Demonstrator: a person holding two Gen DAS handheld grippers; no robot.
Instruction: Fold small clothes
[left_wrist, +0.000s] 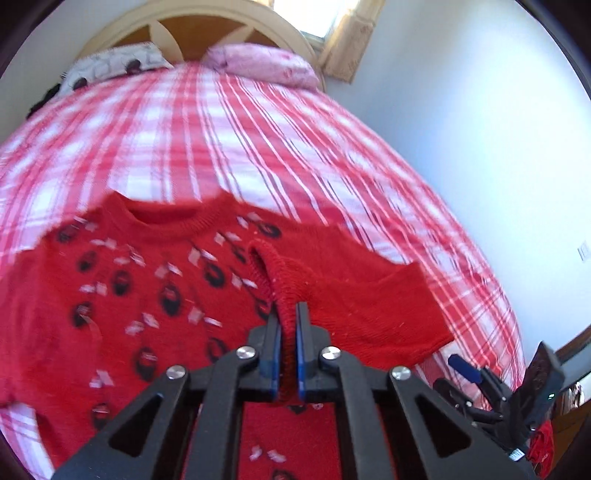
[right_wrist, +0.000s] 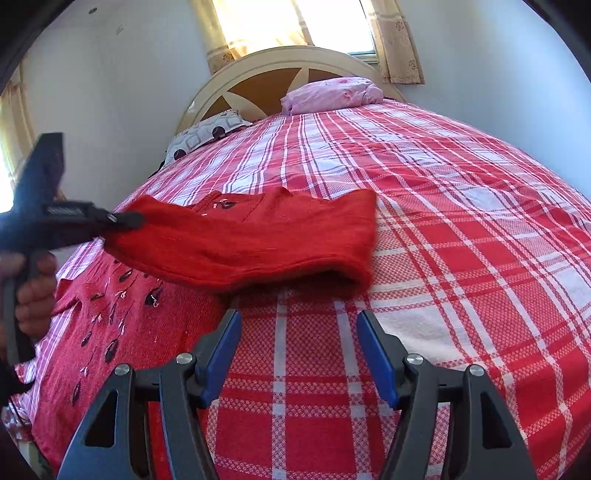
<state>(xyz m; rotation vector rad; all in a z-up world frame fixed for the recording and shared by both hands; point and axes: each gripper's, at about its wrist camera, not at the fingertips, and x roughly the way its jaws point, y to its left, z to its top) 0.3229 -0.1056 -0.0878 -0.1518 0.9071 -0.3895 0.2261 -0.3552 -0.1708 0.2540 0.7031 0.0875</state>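
Observation:
A small red knit sweater (left_wrist: 122, 280) with black and white motifs lies front up on the plaid bed. My left gripper (left_wrist: 287, 314) is shut on the ribbed cuff of its sleeve (left_wrist: 280, 273) and holds the sleeve (right_wrist: 251, 240) lifted across the body. The left gripper also shows in the right wrist view (right_wrist: 125, 219), at the left, above the sweater (right_wrist: 122, 325). My right gripper (right_wrist: 299, 325) is open and empty, low over the bedspread just right of the sweater. It shows at the lower right of the left wrist view (left_wrist: 480, 380).
The bed has a red and white plaid cover (right_wrist: 461, 229). A pink pillow (right_wrist: 332, 94) and a patterned pillow (right_wrist: 207, 134) lie at the cream headboard (right_wrist: 280, 62). White walls flank the bed, with a curtained window behind.

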